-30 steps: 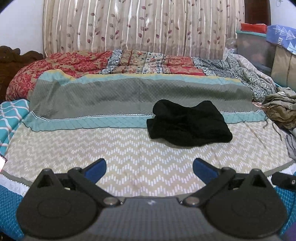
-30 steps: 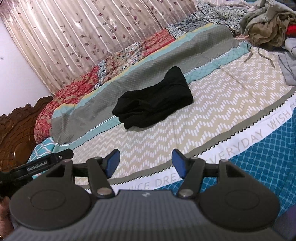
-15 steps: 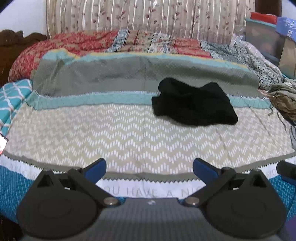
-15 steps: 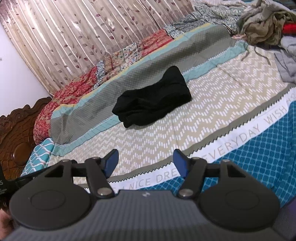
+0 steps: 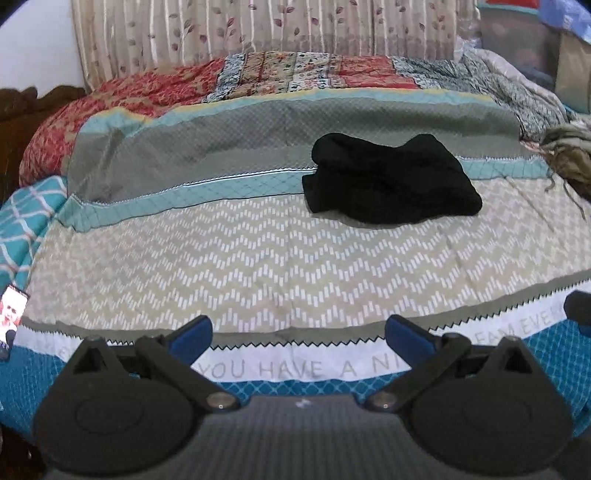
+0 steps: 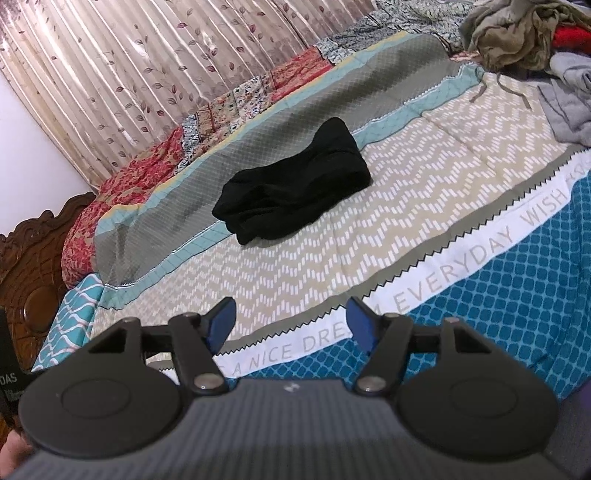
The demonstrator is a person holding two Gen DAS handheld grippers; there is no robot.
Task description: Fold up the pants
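Black pants (image 5: 391,181) lie in a folded bundle on the patterned bedspread (image 5: 258,258), far ahead and a little right in the left wrist view. The right wrist view shows the same pants (image 6: 295,195) near the middle of the bedspread (image 6: 406,192). My left gripper (image 5: 299,334) is open over the near edge of the bed, nothing between its blue pads. The right gripper (image 6: 291,321) is open too, well short of the pants, with only the lettered white band behind its fingers.
A heap of loose clothes (image 6: 517,33) lies at the right end of the bed, also seen as a clothes heap (image 5: 569,151). A carved wooden headboard (image 6: 33,258) stands at the left. A phone (image 5: 11,310) rests at the bed's left edge. Curtains (image 5: 258,33) hang behind.
The left gripper has tilted downward, so the bed's lettered front band now shows between its fingers. The right view has shifted only slightly. The pants lie unmoved.
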